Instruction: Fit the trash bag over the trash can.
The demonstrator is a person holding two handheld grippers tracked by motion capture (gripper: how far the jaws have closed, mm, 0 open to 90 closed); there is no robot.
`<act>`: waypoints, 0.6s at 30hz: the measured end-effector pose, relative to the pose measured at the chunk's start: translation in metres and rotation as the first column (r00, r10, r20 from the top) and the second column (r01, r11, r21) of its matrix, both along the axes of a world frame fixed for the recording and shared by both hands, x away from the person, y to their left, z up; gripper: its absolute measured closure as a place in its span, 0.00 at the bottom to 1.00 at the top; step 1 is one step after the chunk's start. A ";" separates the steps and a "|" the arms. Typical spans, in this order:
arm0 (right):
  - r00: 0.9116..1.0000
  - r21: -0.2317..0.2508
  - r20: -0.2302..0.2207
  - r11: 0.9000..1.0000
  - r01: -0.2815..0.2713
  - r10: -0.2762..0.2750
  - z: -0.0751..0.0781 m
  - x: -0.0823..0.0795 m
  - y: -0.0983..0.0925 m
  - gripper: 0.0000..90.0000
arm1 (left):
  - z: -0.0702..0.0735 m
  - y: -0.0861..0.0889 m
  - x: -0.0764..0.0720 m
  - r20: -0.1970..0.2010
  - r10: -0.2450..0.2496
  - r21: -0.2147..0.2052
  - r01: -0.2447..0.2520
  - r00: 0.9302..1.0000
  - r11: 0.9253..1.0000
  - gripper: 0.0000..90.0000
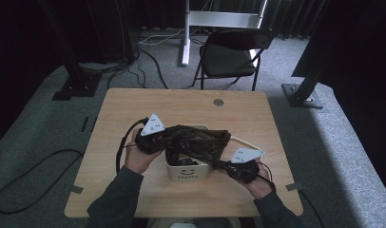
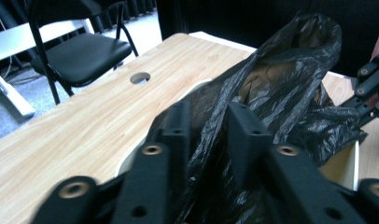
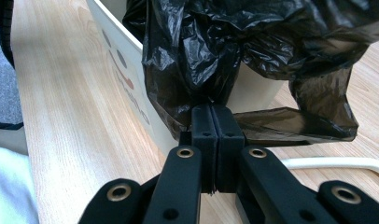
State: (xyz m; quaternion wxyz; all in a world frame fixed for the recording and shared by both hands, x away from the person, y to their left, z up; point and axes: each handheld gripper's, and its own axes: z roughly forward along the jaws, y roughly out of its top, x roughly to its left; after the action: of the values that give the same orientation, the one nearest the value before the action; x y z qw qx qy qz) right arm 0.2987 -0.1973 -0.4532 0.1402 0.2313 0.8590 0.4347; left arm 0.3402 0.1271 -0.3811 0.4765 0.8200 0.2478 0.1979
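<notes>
A small white bin [image 1: 184,173] stands on the wooden table [image 1: 134,109], with a crumpled black plastic bag [image 1: 196,140] lying over its mouth. My left gripper [image 1: 163,138] is at the bag's left end. In the left gripper view its jaws [image 2: 208,116] stand a little apart, with a fold of the bag [image 2: 281,84] between them. My right gripper [image 1: 220,164] is at the bin's front right corner. The right gripper view shows it [image 3: 211,109] shut on a bunched edge of the bag [image 3: 215,42], beside the bin's wall [image 3: 122,51].
A round cable hole [image 1: 218,102] sits near the table's far edge. A black folding chair [image 1: 229,57] stands on the carpet behind the table. A thin white curved strip [image 3: 337,162] lies on the table right of the bin. Cables run across the floor at left.
</notes>
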 end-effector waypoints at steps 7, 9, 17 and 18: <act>1.000 -0.006 -0.001 1.000 0.004 -0.004 -0.001 0.000 0.000 0.99 | -0.004 0.017 -0.011 -0.018 -0.014 -0.053 0.013 1.000 0.998 0.99; 1.000 -0.011 -0.001 1.000 0.008 -0.008 -0.001 0.000 0.000 0.99 | -0.008 0.024 -0.016 -0.023 -0.019 -0.053 0.018 1.000 0.998 1.00; 1.000 -0.010 -0.003 1.000 0.018 -0.018 -0.001 0.001 -0.002 0.99 | -0.035 0.057 -0.031 -0.069 -0.021 -0.062 0.017 0.997 0.998 1.00; 1.000 -0.011 -0.002 1.000 0.019 -0.019 -0.001 0.001 -0.002 0.99 | -0.038 0.061 -0.032 -0.076 -0.019 -0.061 0.015 0.997 0.998 1.00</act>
State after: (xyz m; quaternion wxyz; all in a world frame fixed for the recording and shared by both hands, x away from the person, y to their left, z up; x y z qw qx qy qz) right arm 0.3000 -0.1997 -0.4543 0.1446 0.2391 0.8593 0.4283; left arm 0.3084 0.1879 -0.4194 0.4928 0.8143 0.2648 0.1546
